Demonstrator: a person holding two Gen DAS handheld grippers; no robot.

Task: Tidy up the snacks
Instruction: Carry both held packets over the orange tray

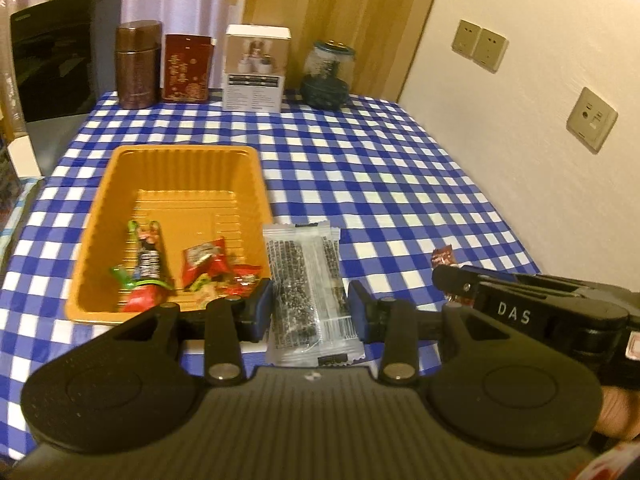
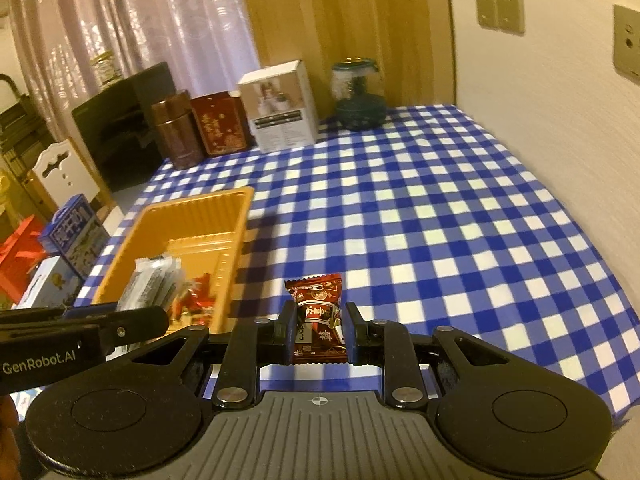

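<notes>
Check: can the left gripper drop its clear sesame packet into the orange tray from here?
Probably yes. The left gripper holds the clear sesame packet just beside the orange tray; nothing stands between, and its far half looks bare.

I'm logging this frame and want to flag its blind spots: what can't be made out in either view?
- Left wrist view: the near end of the clear sesame-bar packet, held between the left tongs, is cut off by the gripper body.
- Right wrist view: the snacks in the orange plastic tray are blurred and partly hidden by that packet.
- Right wrist view: print on the dark red candy wrapper in the right tongs is too small to read.
</notes>
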